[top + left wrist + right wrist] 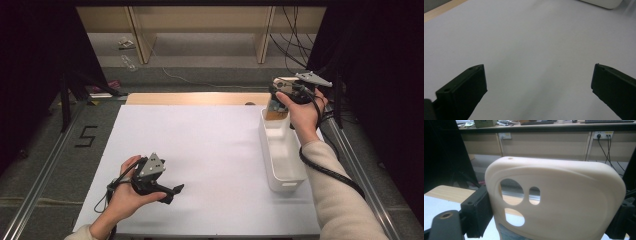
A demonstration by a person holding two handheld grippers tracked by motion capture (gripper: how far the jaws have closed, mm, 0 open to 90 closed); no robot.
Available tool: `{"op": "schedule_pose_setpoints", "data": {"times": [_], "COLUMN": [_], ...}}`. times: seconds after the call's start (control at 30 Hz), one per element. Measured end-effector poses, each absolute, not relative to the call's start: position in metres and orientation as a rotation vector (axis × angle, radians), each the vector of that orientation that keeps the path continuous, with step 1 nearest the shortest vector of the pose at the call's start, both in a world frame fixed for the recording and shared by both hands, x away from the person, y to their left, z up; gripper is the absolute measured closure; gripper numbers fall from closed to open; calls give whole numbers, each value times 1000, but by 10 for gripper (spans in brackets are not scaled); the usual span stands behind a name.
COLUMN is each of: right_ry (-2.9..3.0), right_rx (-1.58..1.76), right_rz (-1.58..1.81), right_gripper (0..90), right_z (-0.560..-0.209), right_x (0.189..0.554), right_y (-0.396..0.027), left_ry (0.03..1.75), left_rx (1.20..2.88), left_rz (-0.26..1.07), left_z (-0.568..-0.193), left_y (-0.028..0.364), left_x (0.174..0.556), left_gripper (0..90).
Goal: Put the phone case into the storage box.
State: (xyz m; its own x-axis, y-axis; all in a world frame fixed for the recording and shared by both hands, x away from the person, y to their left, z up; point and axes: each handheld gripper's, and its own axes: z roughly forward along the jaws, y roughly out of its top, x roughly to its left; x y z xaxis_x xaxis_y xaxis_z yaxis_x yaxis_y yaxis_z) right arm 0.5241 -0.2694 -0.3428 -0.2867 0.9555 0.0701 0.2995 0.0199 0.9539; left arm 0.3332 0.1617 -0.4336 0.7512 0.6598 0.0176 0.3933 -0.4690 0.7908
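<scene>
A cream phone case (564,202) with camera cut-outs stands upright between the black jaws of my right gripper (549,218), which is shut on its two side edges. From above, that gripper (281,97) holds the case (276,106) just over the far end of a white bin (265,145) at the table's right side. My left gripper (172,192) rests in a hand near the front left of the white table sheet (200,145). Its jaws stand wide apart in the left gripper view (539,80), with bare white sheet between them.
The long white bin (604,3) lies lengthwise along the right edge. A wooden strip (195,98) borders the table's far edge. Beyond it are the floor, cables (292,45) and wooden furniture legs. Metal rails (45,170) run along both sides.
</scene>
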Motion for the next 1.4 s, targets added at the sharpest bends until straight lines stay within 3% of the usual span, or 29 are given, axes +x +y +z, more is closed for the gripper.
{"op": "schedule_pose_setpoints", "data": {"times": [1.4], "right_ry": [1644], "right_rx": [1325], "right_rz": [1255], "right_gripper": [142], "right_z": [-347], "right_x": [542], "right_y": [-269], "left_ry": [788], "left_rx": [2117], "left_rz": [408], "left_z": [-433], "left_y": [162], "left_x": [333], "left_gripper": [0]}}
